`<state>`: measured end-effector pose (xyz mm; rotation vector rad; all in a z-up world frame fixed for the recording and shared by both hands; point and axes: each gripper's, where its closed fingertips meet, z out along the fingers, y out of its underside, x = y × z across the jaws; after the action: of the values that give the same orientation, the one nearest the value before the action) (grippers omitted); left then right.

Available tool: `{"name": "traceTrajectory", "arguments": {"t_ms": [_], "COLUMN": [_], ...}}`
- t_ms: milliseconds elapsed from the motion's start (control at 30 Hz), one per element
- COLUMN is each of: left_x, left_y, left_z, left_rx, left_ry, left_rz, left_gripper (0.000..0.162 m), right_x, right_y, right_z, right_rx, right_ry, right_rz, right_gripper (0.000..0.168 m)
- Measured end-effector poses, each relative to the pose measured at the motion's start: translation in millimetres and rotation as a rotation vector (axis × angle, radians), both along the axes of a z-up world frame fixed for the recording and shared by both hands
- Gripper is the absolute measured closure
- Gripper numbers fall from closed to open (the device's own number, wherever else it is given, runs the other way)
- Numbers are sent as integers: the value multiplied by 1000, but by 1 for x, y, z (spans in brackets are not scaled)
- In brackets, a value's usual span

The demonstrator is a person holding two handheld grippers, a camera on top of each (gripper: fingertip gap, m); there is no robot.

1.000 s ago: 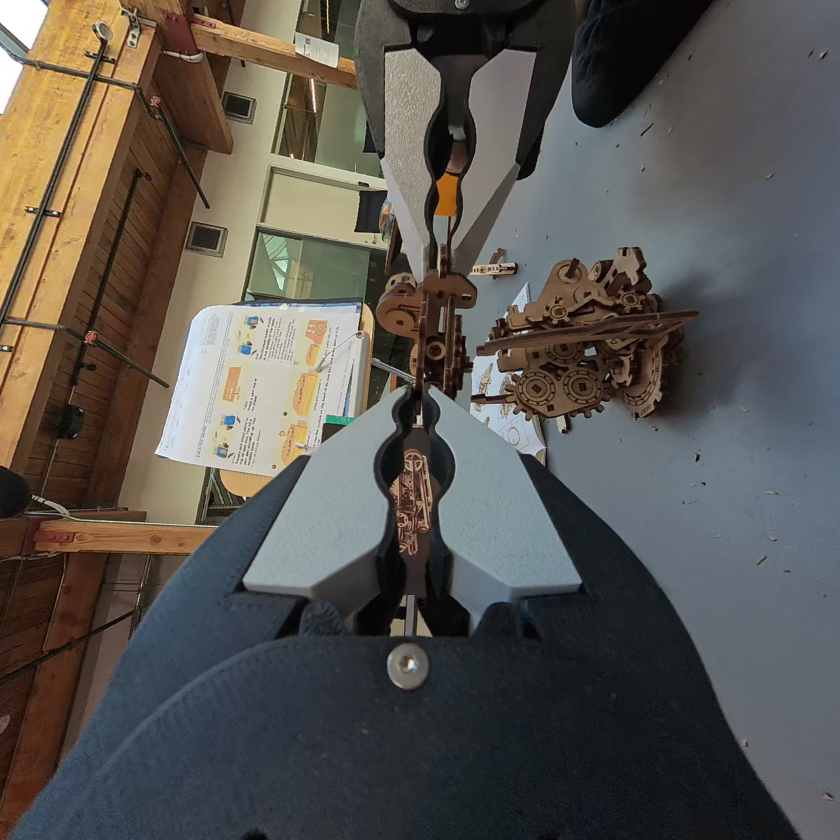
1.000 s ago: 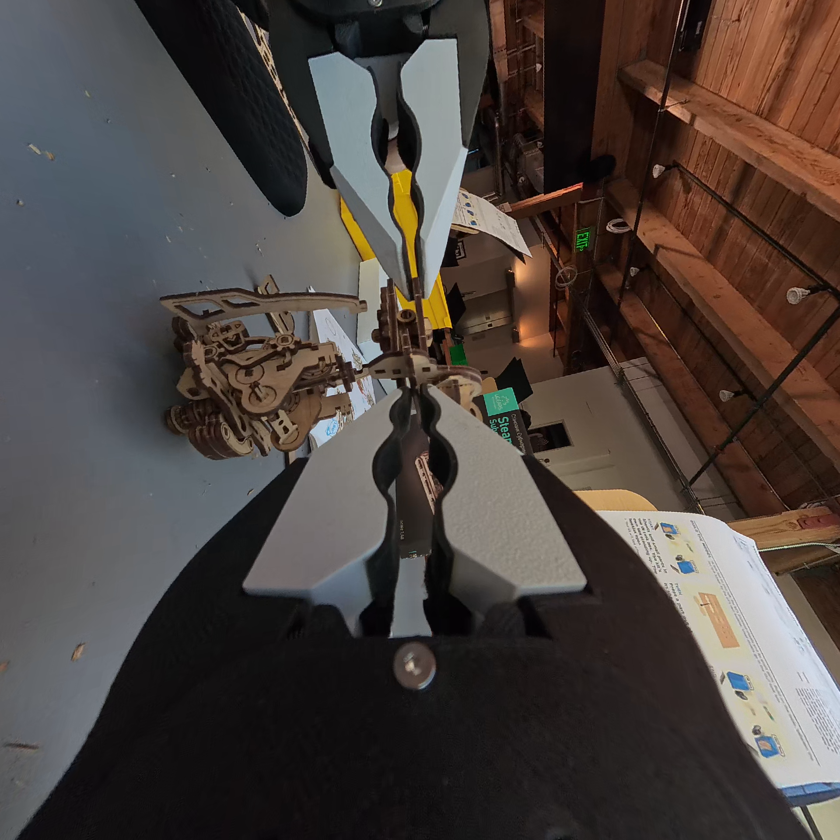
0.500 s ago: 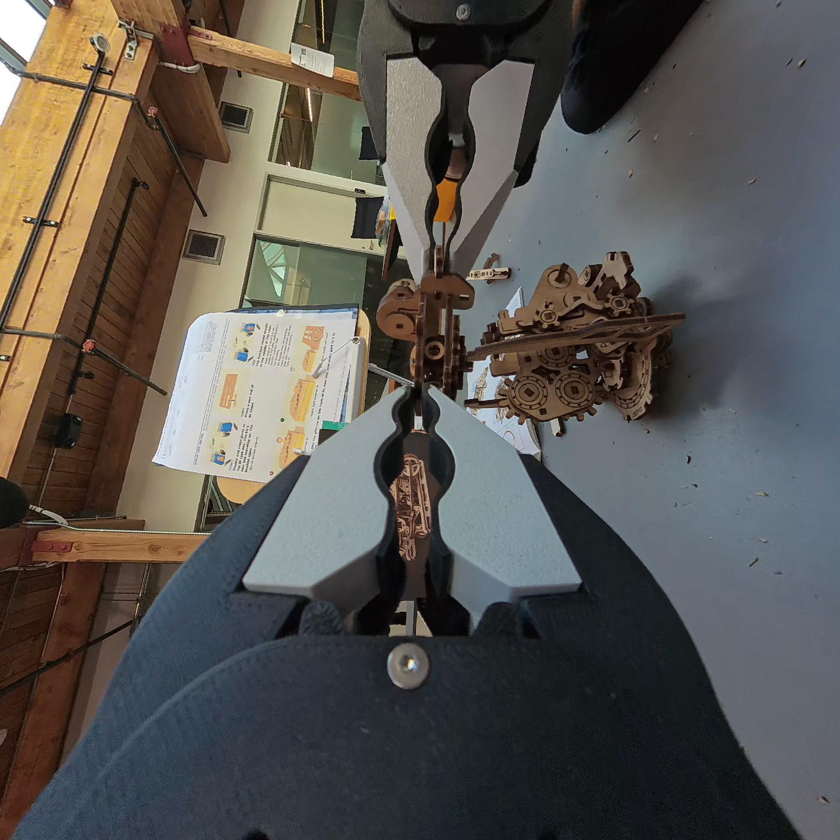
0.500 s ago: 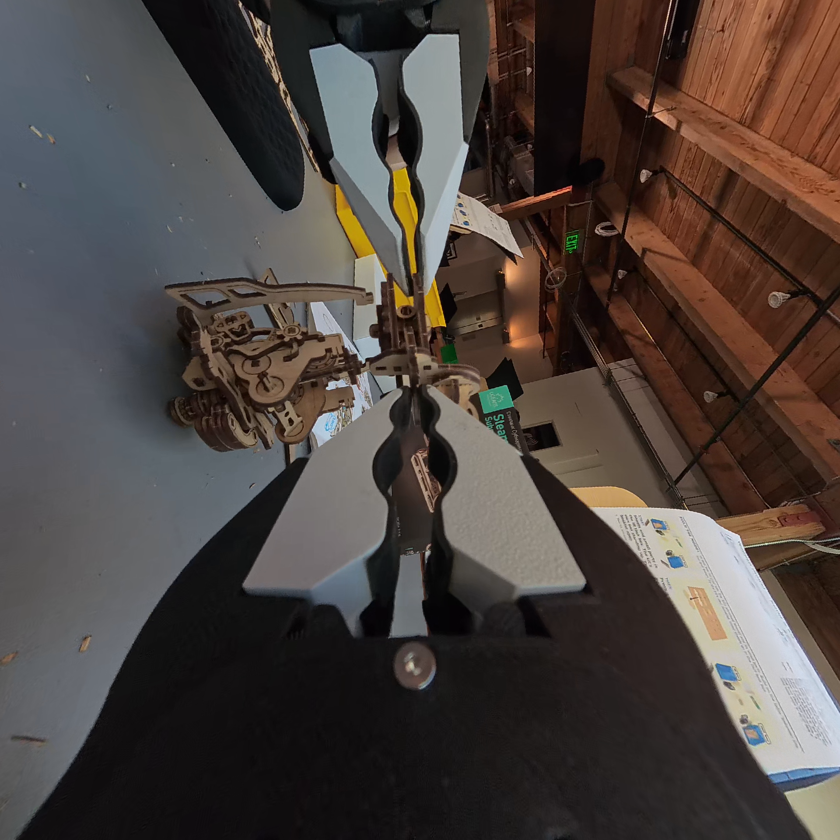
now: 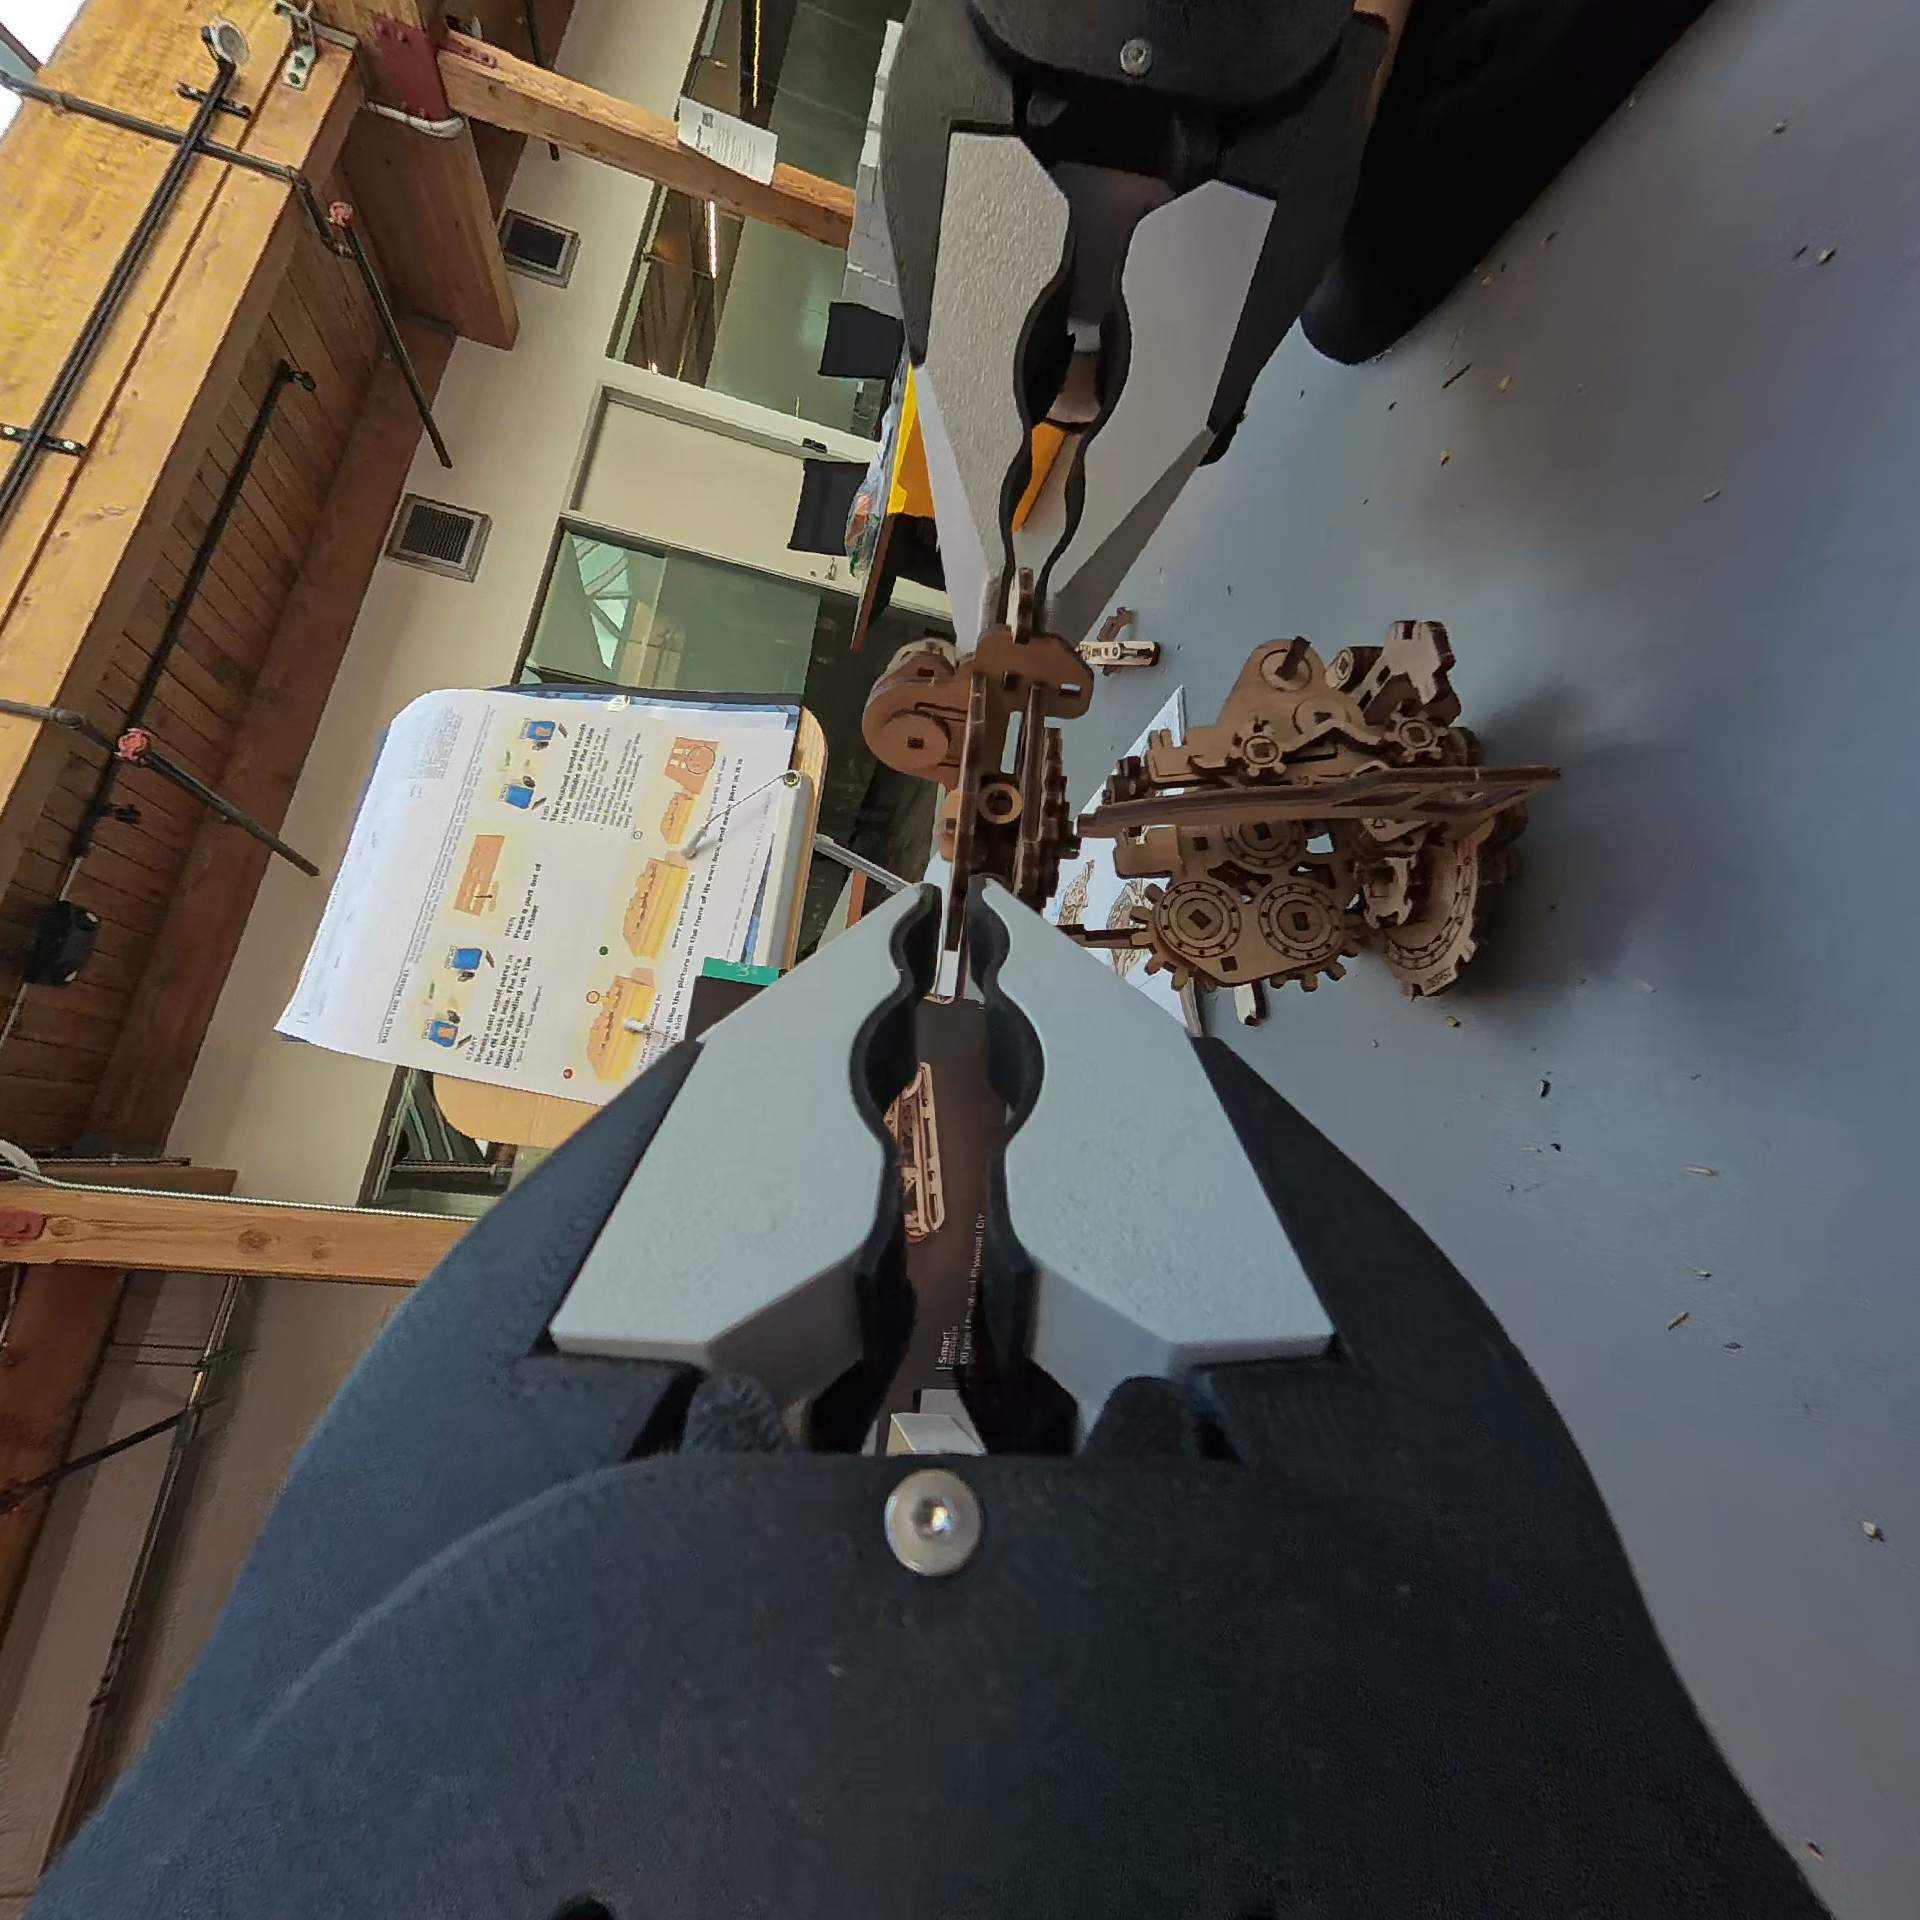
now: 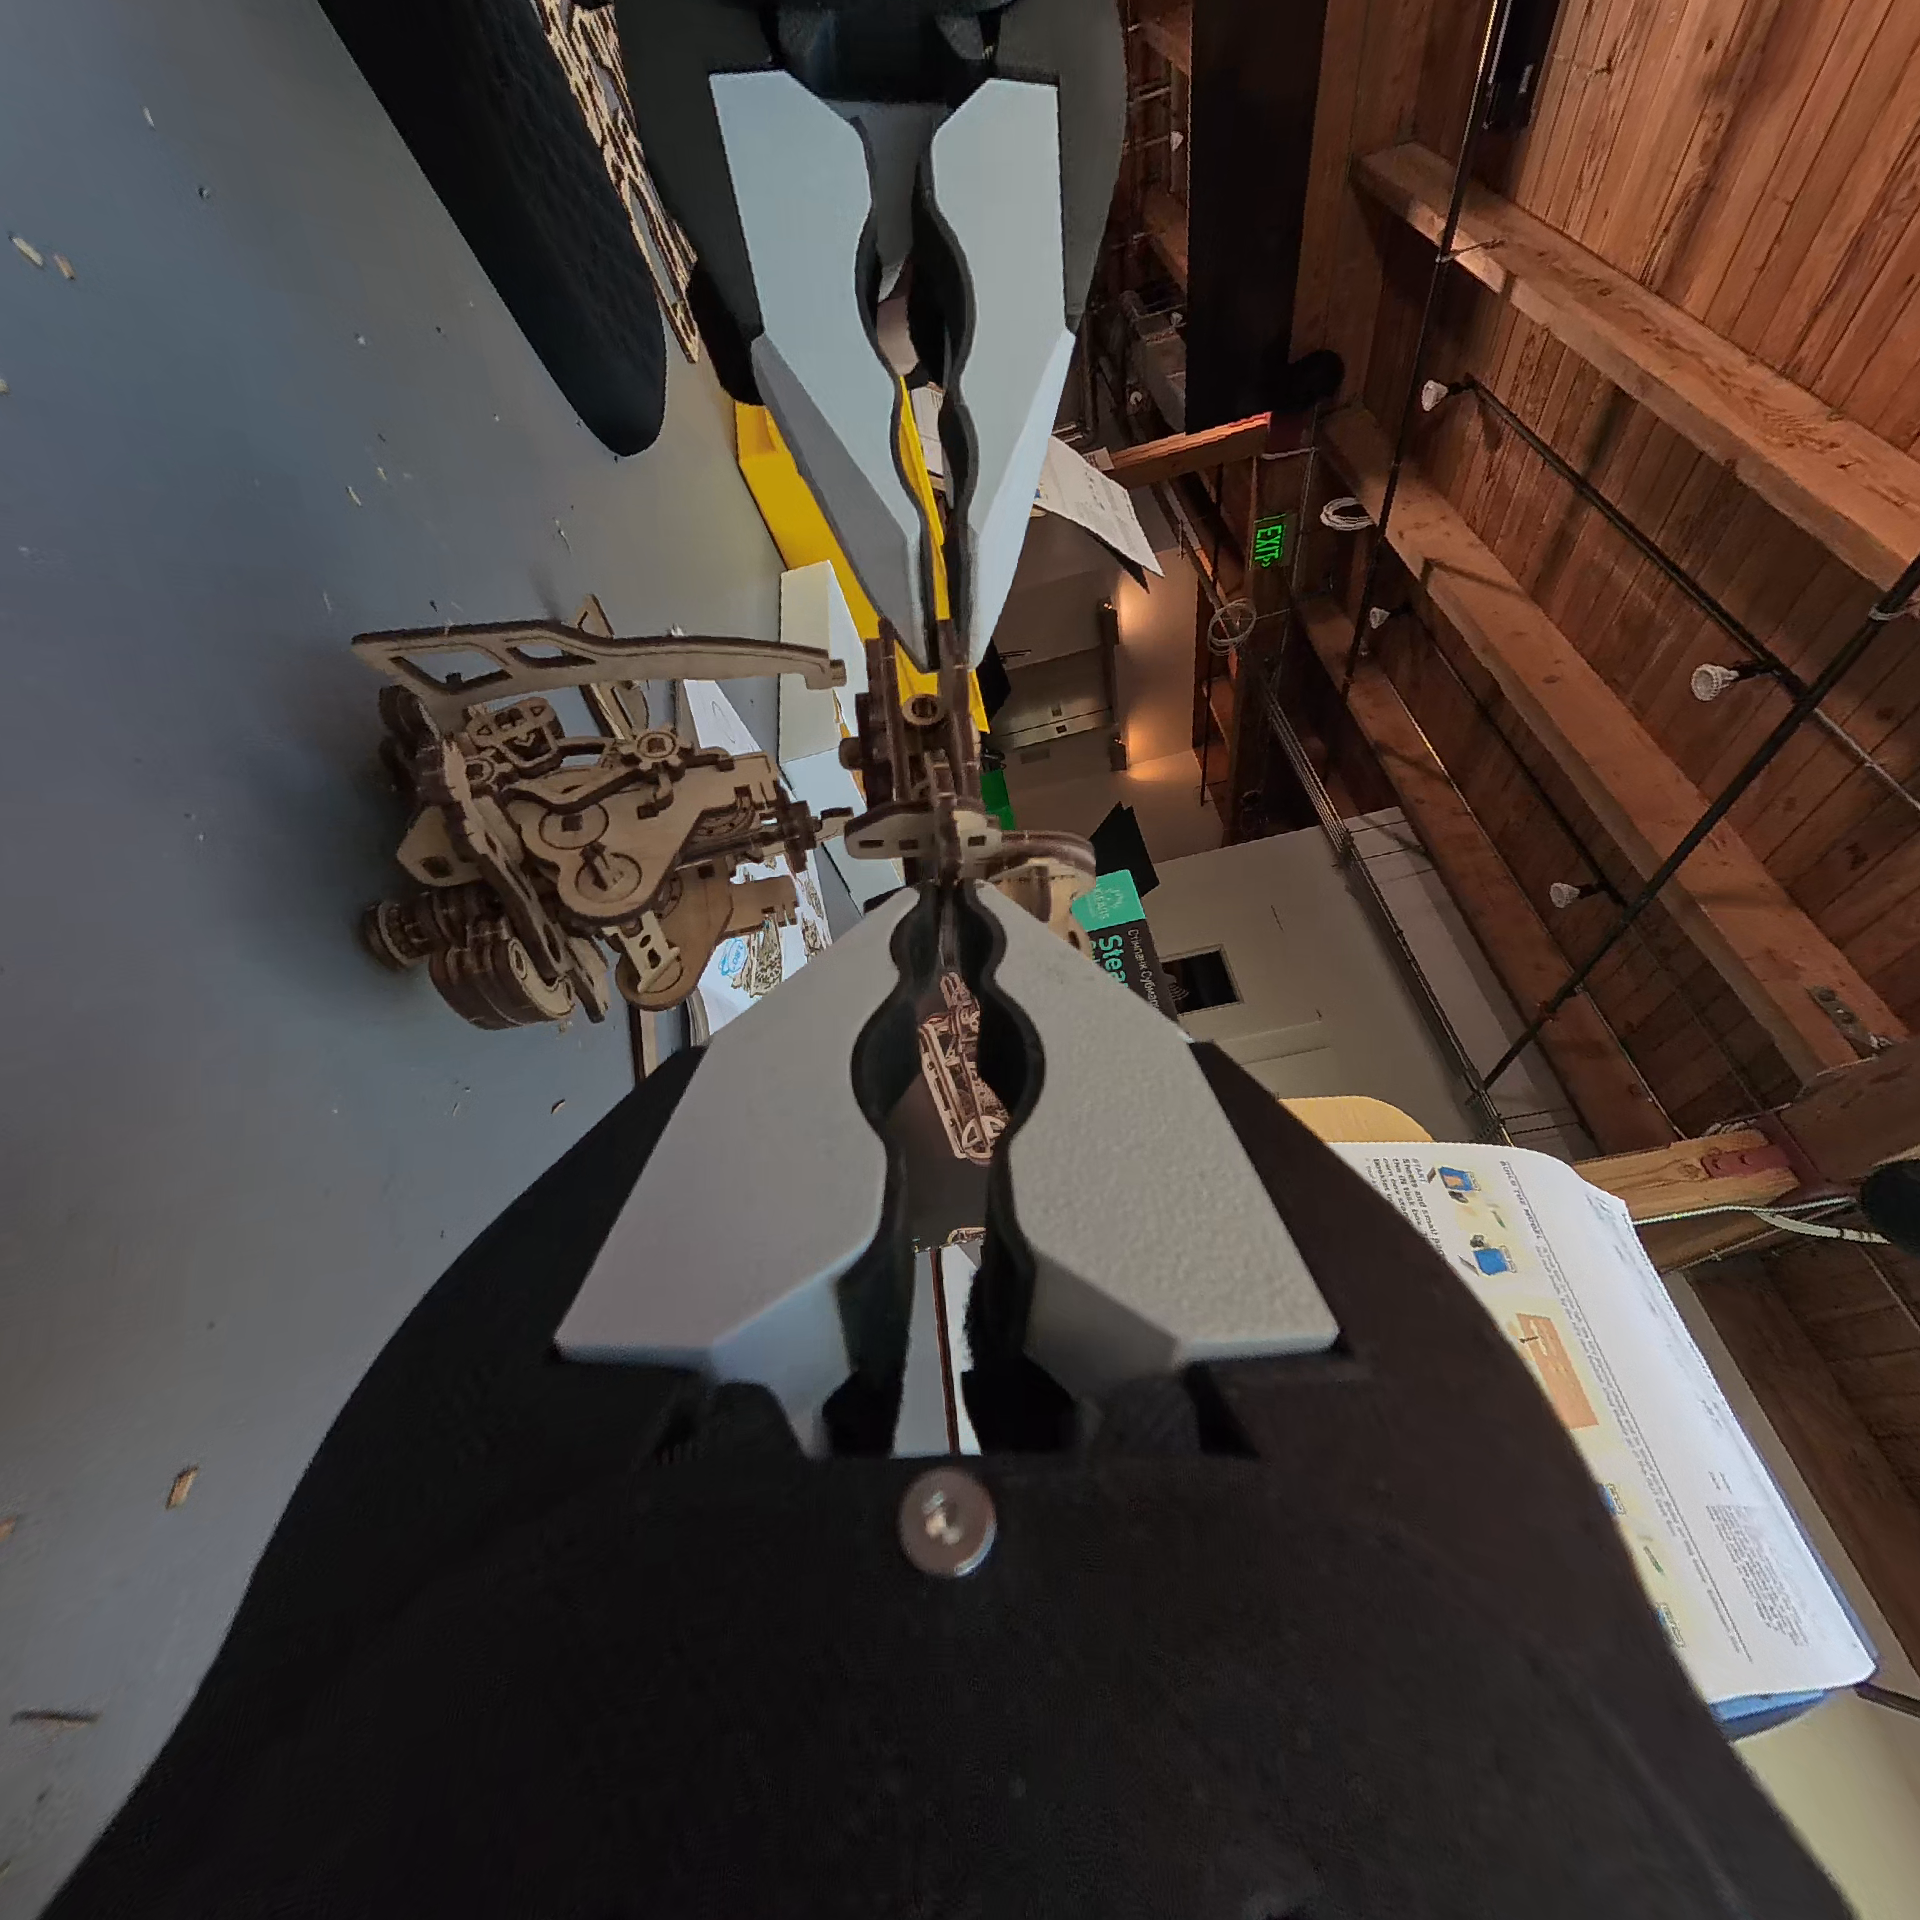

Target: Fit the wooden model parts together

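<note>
A small wooden sub-assembly (image 5: 997, 769) with gears and a rounded plate is held in the air between my two grippers. My left gripper (image 5: 961, 896) is shut on its near end. My right gripper (image 5: 1023, 594) comes in from above in the left wrist view and is shut on its far end. In the right wrist view the same sub-assembly (image 6: 920, 769) sits between my right gripper (image 6: 940, 896) and my left gripper (image 6: 940, 646). A larger wooden gear model (image 5: 1309, 831) with a long arm stands on the grey table (image 5: 1662, 1143) beside them. It also shows in the right wrist view (image 6: 561, 810).
An illustrated instruction sheet (image 5: 561, 883) stands on a clipboard past the table edge. A small loose wooden piece (image 5: 1117, 652) and a printed paper (image 5: 1117, 914) lie near the model. A black padded object (image 6: 520, 208) and a yellow box (image 6: 769, 468) lie farther back. Wood chips dot the table. There is about 5 cm between the tips of the two grippers.
Both grippers keep their hold on the sub-assembly. The pair has shifted slightly against the table, and the right gripper looks a little more tilted in the left wrist view.
</note>
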<state>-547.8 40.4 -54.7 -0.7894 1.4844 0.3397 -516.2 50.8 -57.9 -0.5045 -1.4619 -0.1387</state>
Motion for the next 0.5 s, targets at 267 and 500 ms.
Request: {"name": "traceTrajectory", "arguments": {"t_ms": [267, 500], "left_x": [-7, -3], "left_y": [3, 4], "left_z": [7, 0], "left_rx": [-126, -28], "left_ry": [-82, -4], "left_rz": [-16, 23], "left_gripper": [141, 126], "right_x": [3, 4], "right_y": [5, 3], "right_z": [1, 4], "right_rx": [25, 42], "right_ry": [6, 18], "right_rz": [-33, -23], "right_gripper": [166, 166]}}
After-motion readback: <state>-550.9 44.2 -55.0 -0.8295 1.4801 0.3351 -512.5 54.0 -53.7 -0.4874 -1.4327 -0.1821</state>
